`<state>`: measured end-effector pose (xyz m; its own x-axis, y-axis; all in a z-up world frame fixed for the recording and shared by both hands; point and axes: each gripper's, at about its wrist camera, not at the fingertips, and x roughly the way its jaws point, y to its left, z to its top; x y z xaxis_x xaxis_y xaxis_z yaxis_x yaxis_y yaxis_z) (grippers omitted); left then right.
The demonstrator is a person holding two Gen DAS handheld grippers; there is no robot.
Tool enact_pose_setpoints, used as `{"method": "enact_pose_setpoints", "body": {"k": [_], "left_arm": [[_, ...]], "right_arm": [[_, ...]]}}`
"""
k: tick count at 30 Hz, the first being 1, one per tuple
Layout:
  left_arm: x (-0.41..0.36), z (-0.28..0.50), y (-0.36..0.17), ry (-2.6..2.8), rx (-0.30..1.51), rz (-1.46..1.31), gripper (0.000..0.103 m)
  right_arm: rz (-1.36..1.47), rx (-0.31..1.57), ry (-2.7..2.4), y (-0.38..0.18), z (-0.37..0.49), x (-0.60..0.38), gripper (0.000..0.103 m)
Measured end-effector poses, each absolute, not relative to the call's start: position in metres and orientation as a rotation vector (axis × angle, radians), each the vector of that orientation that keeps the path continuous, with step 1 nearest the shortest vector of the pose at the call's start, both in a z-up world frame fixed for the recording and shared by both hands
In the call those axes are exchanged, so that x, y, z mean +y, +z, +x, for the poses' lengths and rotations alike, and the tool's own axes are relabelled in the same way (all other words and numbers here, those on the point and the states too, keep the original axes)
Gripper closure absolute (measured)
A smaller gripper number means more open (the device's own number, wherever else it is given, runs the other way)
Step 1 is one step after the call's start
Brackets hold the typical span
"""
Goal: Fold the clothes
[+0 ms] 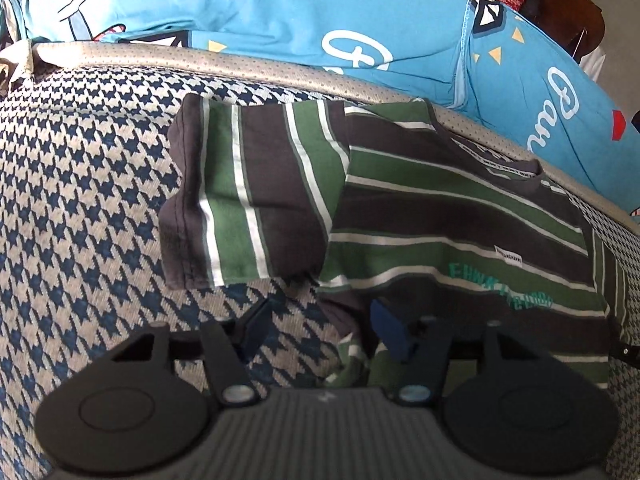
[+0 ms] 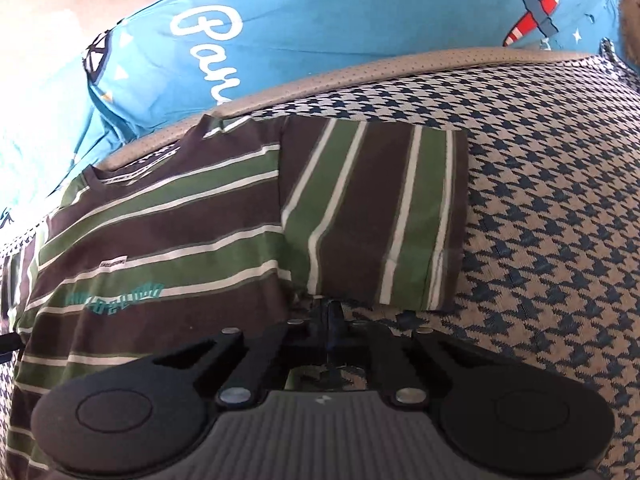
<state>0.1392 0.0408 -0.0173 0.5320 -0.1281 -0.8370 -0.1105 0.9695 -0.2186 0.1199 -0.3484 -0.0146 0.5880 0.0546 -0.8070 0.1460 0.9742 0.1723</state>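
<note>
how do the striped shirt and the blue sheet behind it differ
The shirt has brown, green and white stripes; the sheet is bright blue with white lettering and cartoon planes. The shirt lies spread on the houndstooth cover, sleeves out; the sheet sits bunched beyond the cover's grey edge. The shirt is within reach of both tools; the sheet lies farther off. Both are soft fabric.

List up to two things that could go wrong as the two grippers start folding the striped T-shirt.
1. The left gripper stands half open astride the green, brown and white striped T-shirt's edge; it may catch only one layer.
2. The right gripper is shut under the sleeve; whether it holds cloth is unclear, so lifting may leave that side behind.
</note>
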Motion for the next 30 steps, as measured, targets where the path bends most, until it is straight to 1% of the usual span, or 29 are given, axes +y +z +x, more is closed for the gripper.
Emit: {"method": "enact_pose_setpoints", "body": {"k": [2, 4, 5, 6, 8, 10, 11, 14, 16, 18, 22, 23, 24, 25, 26, 30], "left_arm": [[0.04, 0.141, -0.021, -0.007, 1.018, -0.256, 0.059], [0.038, 0.141, -0.022, 0.004, 1.008, -0.234, 0.062], [0.036, 0.141, -0.022, 0.008, 1.004, -0.216, 0.069], [0.034, 0.14, -0.022, 0.011, 1.0, -0.194, 0.079], [0.03, 0.138, -0.021, 0.033, 0.99, -0.149, 0.086], [0.029, 0.136, -0.021, 0.086, 0.982, -0.101, 0.091], [0.029, 0.135, -0.021, 0.114, 0.978, -0.075, 0.097], [0.033, 0.133, -0.022, 0.208, 0.96, 0.015, 0.097], [0.045, 0.133, -0.021, 0.194, 0.973, -0.046, 0.097], [0.054, 0.133, -0.018, 0.163, 0.978, -0.122, 0.093], [0.065, 0.134, -0.014, 0.072, 0.997, -0.288, 0.091], [0.066, 0.135, -0.014, 0.051, 1.001, -0.316, 0.09], [0.066, 0.135, -0.014, 0.031, 1.003, -0.34, 0.086], [0.065, 0.136, -0.014, 0.016, 1.006, -0.361, 0.083], [0.065, 0.136, -0.015, 0.003, 1.008, -0.382, 0.082], [0.063, 0.139, -0.021, -0.031, 1.043, -0.445, 0.082]], "right_arm": [[0.229, 0.946, -0.053, -0.015, 0.12, -0.347, 0.099], [0.229, 0.949, -0.053, -0.015, 0.121, -0.347, 0.099], [0.23, 0.95, -0.053, -0.015, 0.122, -0.347, 0.099], [0.23, 0.951, -0.052, -0.015, 0.122, -0.347, 0.099], [0.228, 0.951, -0.053, -0.015, 0.122, -0.347, 0.099], [0.228, 0.953, -0.057, -0.015, 0.123, -0.347, 0.099], [0.227, 0.954, -0.059, -0.015, 0.123, -0.347, 0.099], [0.226, 0.952, -0.062, -0.014, 0.124, -0.347, 0.099], [0.228, 0.951, -0.063, -0.014, 0.124, -0.348, 0.099], [0.229, 0.95, -0.064, -0.014, 0.124, -0.348, 0.098], [0.23, 0.95, -0.064, -0.013, 0.125, -0.349, 0.098], [0.228, 0.952, -0.063, -0.013, 0.125, -0.348, 0.096], [0.226, 0.955, -0.063, -0.013, 0.125, -0.348, 0.094], [0.224, 0.957, -0.063, -0.014, 0.126, -0.347, 0.091], [0.222, 0.958, -0.063, -0.014, 0.126, -0.347, 0.091], [0.219, 0.959, -0.06, -0.014, 0.126, -0.346, 0.091]]}}
